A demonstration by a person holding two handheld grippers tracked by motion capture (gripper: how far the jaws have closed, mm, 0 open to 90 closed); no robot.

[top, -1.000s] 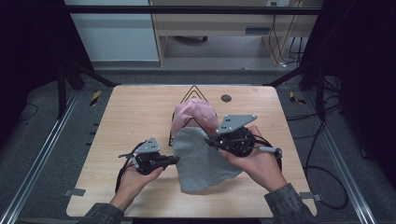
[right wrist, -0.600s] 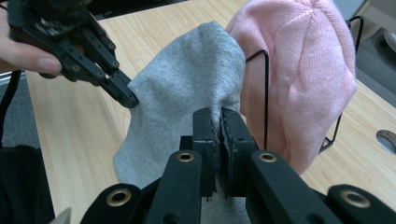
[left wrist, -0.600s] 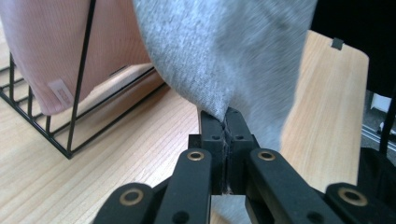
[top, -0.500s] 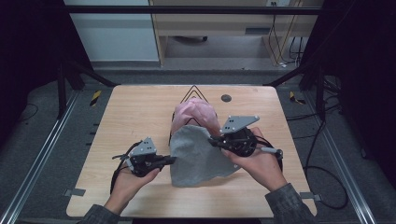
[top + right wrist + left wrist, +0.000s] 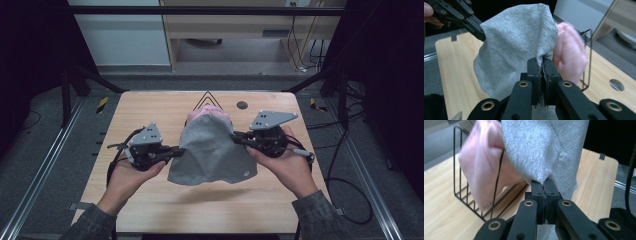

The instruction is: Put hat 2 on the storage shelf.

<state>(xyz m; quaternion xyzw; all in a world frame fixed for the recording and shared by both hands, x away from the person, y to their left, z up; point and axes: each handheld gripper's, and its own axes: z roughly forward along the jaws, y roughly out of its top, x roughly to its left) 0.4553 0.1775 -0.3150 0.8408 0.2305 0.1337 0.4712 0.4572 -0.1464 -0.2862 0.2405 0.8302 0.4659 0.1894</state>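
The table (image 5: 150, 210) lies under a grey cloth (image 5: 212, 150) that hangs in the air between the two grippers, its long axis running away from the person. The wire rack (image 5: 461, 192) with the pink cloth (image 5: 484, 170) stands just beyond. The left gripper (image 5: 179, 150) and right gripper (image 5: 235, 137) are each clamped on a cloth edge, equally near.

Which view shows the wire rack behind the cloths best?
The left gripper view: the wire rack shows its black bars and base, with the pink cloth hanging in it. The right gripper view catches one wire end beside the pink cloth. In the high view the grey cloth covers most of it.
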